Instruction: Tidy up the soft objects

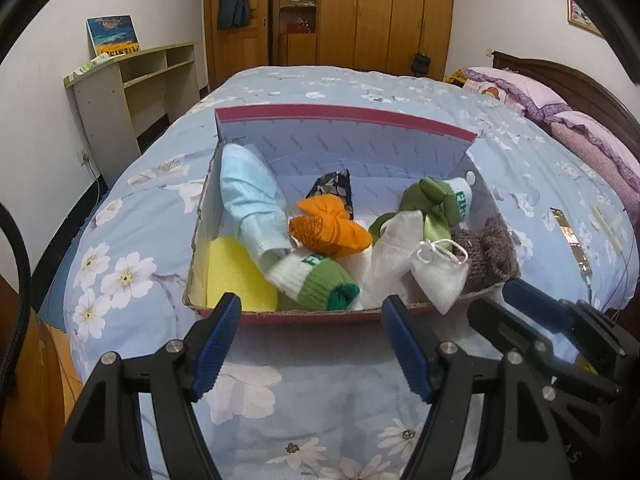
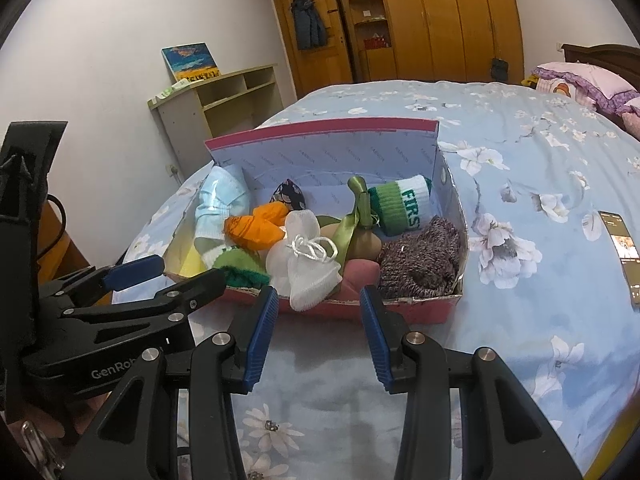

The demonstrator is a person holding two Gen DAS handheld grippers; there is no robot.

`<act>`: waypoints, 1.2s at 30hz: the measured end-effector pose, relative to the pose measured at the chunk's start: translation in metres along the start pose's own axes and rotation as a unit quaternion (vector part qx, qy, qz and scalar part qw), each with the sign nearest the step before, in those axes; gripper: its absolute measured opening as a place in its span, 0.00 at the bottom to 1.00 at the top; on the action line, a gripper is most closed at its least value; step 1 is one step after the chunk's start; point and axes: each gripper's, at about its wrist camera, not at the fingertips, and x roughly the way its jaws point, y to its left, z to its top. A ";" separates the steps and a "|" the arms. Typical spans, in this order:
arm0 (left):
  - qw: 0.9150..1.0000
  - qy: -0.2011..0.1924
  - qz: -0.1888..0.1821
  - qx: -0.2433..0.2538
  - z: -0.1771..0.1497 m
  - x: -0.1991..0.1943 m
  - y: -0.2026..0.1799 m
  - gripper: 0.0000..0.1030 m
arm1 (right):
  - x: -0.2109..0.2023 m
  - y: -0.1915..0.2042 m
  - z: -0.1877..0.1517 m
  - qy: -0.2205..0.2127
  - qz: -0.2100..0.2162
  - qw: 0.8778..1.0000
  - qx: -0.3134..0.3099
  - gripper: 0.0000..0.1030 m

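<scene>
Surface: I see a floral bedspread, with a wooden wardrobe behind.
Box: the red shoebox lies crosswise just beyond my fingertips, lid upright.
Fingers: left gripper and right gripper gape, empty.

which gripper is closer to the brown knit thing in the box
Right. The right gripper sits before the box's right end, near the brown knit; the left gripper is further left.
</scene>
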 end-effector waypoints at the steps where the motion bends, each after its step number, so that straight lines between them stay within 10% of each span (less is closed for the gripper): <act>1: 1.000 0.001 0.000 0.000 0.000 0.000 0.000 0.74 | 0.000 0.001 0.000 0.000 0.000 1.000 -0.001 0.42; 36: 1.000 0.009 0.008 -0.012 -0.002 0.003 0.001 0.74 | 0.001 0.001 -0.003 0.005 -0.001 1.000 0.002 0.42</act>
